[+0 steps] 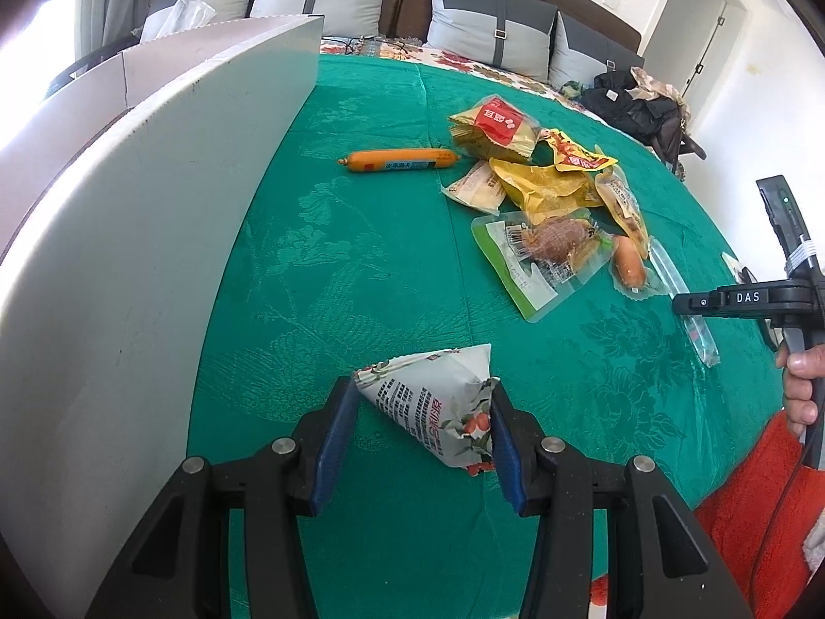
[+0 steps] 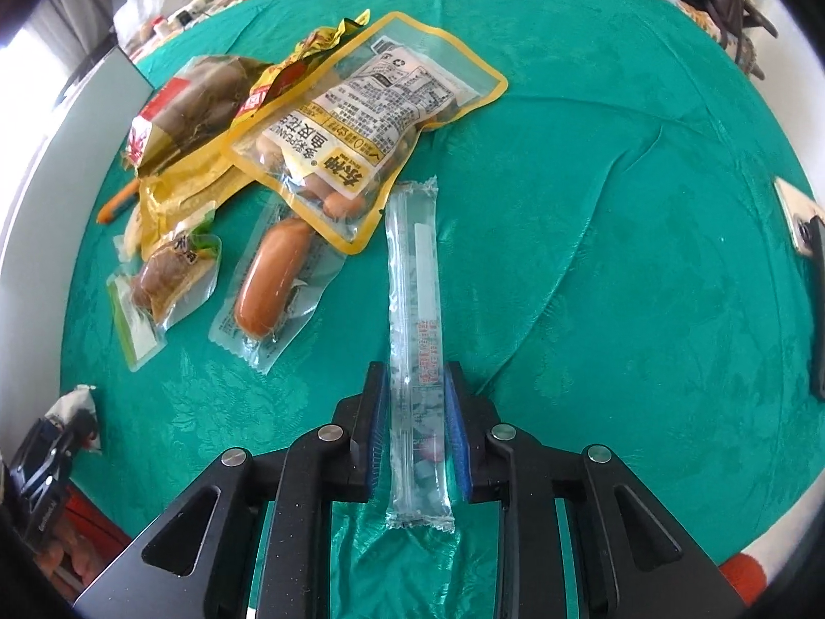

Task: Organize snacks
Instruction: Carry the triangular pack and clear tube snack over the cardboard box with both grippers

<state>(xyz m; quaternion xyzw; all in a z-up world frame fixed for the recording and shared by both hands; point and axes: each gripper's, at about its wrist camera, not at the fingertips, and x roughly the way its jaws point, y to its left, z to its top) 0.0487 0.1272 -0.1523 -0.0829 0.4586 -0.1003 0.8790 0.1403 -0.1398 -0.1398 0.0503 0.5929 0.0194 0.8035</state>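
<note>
My left gripper (image 1: 423, 392) is shut on a white flowered snack packet (image 1: 438, 407) and holds it over the green cloth (image 1: 361, 268), just right of a white box (image 1: 154, 196). My right gripper (image 2: 415, 376) is shut on a long clear stick packet (image 2: 416, 320) that lies along the cloth. A pile of snacks lies beyond: a yellow-edged sausage pouch (image 2: 361, 118), a single sausage in clear wrap (image 2: 273, 278), a brown snack in a green-edged pouch (image 1: 541, 253), yellow packets (image 1: 495, 129) and an orange sausage stick (image 1: 399, 160).
The cloth covers a bed with grey pillows (image 1: 490, 26) at its head. A dark bag (image 1: 639, 108) lies at the far right. A phone (image 2: 796, 222) rests at the cloth's right edge. Red fabric (image 1: 747, 505) lies at the near edge.
</note>
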